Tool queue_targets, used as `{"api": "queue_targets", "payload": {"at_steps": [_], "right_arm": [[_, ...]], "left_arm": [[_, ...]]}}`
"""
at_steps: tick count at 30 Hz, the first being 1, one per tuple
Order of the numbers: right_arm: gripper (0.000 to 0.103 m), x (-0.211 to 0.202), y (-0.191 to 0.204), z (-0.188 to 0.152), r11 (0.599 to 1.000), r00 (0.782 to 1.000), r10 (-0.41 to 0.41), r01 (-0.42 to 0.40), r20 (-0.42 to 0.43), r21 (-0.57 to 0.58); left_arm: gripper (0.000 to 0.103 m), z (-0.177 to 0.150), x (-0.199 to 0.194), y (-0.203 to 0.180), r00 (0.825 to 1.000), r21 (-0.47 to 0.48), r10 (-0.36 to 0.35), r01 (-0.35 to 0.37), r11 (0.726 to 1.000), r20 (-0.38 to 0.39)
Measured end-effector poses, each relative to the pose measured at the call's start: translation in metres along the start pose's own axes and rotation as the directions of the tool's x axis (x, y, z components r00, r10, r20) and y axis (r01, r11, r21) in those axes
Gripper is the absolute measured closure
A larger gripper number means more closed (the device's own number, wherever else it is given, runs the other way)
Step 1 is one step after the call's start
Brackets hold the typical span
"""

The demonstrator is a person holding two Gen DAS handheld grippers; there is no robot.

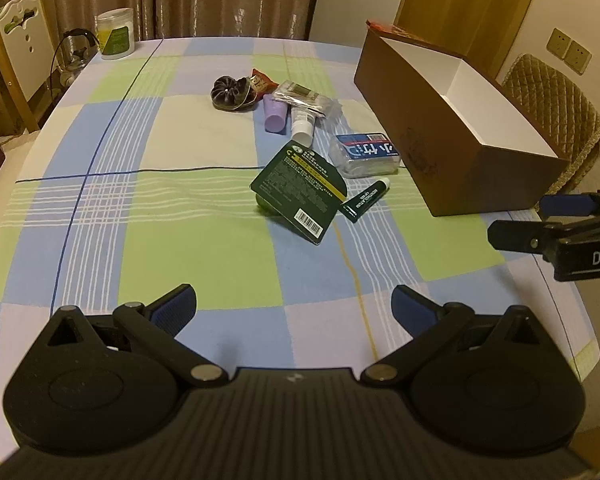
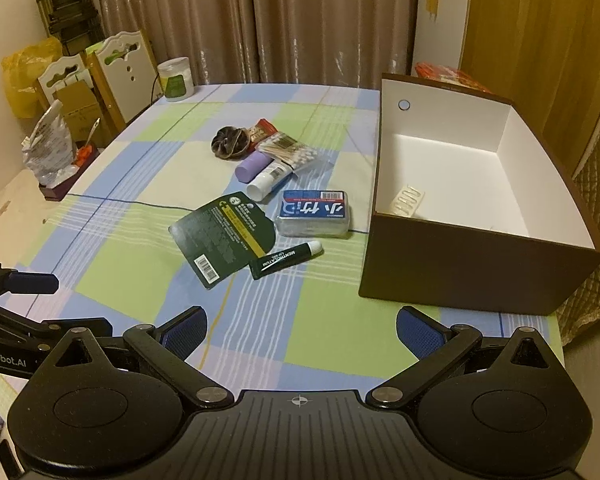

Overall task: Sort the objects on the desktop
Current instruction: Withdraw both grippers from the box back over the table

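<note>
A loose pile lies mid-table: a dark green blister card (image 1: 300, 190) (image 2: 224, 236), a green lip-balm tube (image 1: 365, 201) (image 2: 286, 259), a blue-labelled tissue pack (image 1: 366, 155) (image 2: 314, 213), a lilac tube (image 1: 277, 113) (image 2: 252, 168), a white tube (image 1: 303, 122) (image 2: 269, 180), a cotton-swab bag (image 1: 304, 97) (image 2: 290, 151) and a dark scrunchie (image 1: 231, 92) (image 2: 230, 142). A brown box (image 1: 452, 152) (image 2: 460, 276) with a white inside stands to the right; a pale comb-like item (image 2: 408, 202) lies in it. My left gripper (image 1: 294, 308) (image 2: 34, 282) and right gripper (image 2: 302, 332) (image 1: 540, 216) hover open and empty near the front edge.
The checked tablecloth (image 1: 180, 240) (image 2: 340, 340) covers the table. A lidded jar (image 1: 116, 33) (image 2: 175, 79) stands at the far left corner. White chair backs (image 2: 124, 68) and bags crowd the left side; a quilted chair (image 1: 556, 100) stands behind the box.
</note>
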State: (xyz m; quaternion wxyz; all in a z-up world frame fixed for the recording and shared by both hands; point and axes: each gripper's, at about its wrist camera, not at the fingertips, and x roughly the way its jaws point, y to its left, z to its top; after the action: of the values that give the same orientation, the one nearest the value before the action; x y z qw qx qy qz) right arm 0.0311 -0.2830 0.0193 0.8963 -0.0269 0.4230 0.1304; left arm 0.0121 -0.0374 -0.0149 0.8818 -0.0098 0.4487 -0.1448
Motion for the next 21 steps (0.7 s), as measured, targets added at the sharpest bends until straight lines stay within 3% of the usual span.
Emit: {"api": "queue_targets", "payload": {"at_steps": [8, 21], "right_arm": [[0.0, 0.004, 0.004, 0.001, 1.0, 1.0, 0.017, -0.017, -0.01, 0.01], [0.0, 0.027, -0.002, 0.013, 0.993, 0.994, 0.109, -0.11, -0.032, -0.049]], "left_arm": [[0.001, 0.001, 0.001, 0.004, 1.0, -0.002, 0.002, -0.002, 1.0, 0.0], [0.001, 0.024, 0.013, 0.006, 0.999, -0.025, 0.05, -0.05, 0.998, 0.009]]}}
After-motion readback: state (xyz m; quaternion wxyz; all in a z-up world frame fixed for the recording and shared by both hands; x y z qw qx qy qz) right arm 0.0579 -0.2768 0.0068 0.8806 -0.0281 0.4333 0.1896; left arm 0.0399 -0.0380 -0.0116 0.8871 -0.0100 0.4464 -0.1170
